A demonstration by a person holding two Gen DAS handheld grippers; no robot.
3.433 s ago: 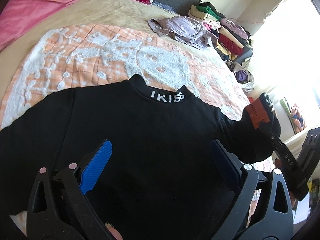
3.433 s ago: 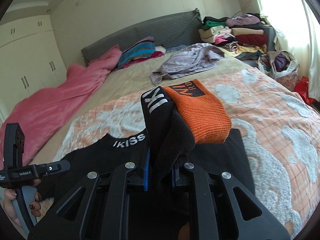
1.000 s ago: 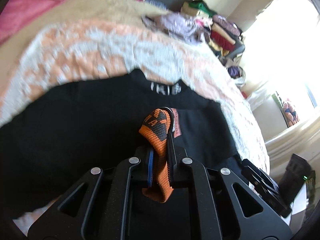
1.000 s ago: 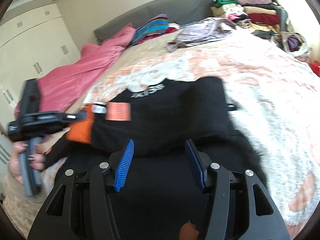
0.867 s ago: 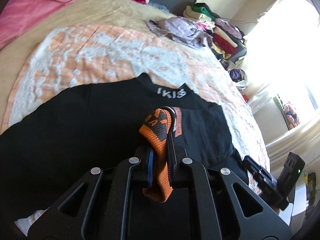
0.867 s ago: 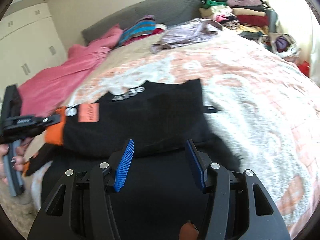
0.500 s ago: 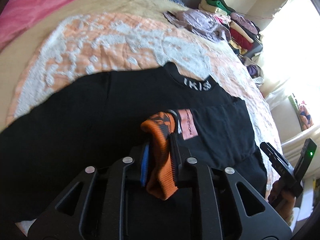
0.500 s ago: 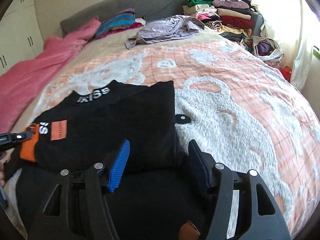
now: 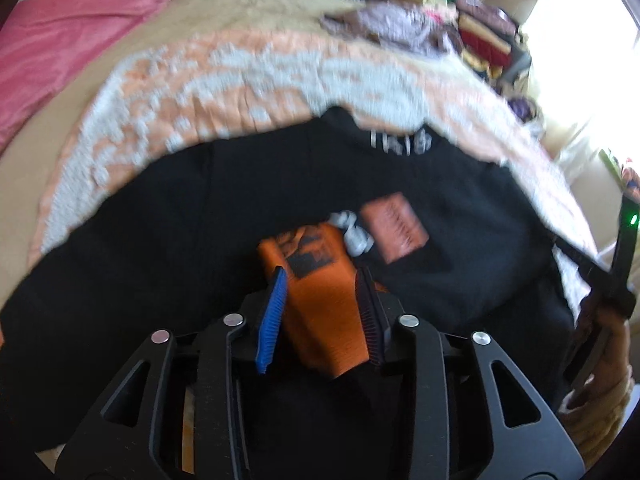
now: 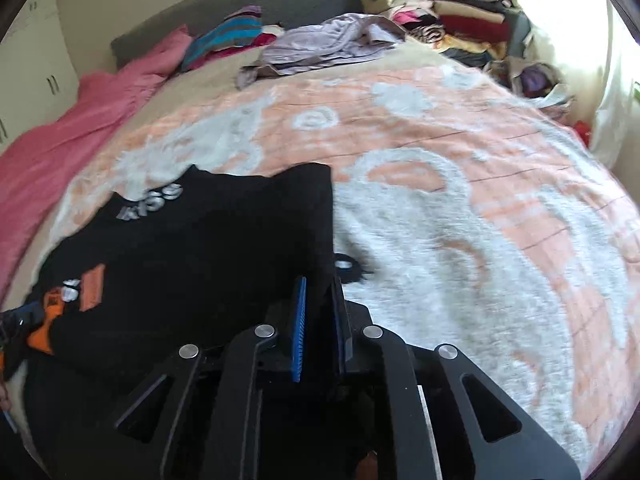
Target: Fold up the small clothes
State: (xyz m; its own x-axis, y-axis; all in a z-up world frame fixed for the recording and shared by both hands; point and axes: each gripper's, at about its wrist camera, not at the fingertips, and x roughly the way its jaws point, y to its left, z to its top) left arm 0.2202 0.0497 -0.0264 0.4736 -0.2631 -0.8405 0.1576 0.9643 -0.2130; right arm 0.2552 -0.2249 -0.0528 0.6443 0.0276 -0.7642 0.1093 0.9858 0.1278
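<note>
Your left gripper (image 9: 320,304) is partly open and its jaws are opening; the orange cuff (image 9: 320,312) of the folded sleeve lies between them on the black sweater (image 9: 180,220), and its blue pad (image 9: 272,320) stands just clear of the cuff. Your right gripper (image 10: 318,320) is nearly shut, pinching the black fabric at the sweater's right edge.

The sweater lies flat on the near part of the bed, on the peach and white blanket (image 10: 460,220), collar lettering (image 10: 152,202) toward the headboard. Just beyond the cuff sit an orange patch (image 9: 394,226) and white lettering (image 9: 352,234). Farther off, toward the head of the bed, are a pink quilt (image 10: 80,120), a crumpled lilac garment (image 10: 328,40) and a pile of folded clothes (image 10: 452,12).

Only the left view shows the cuff closely, though blurred; only the right view shows the folded edge and the bare blanket beside it.
</note>
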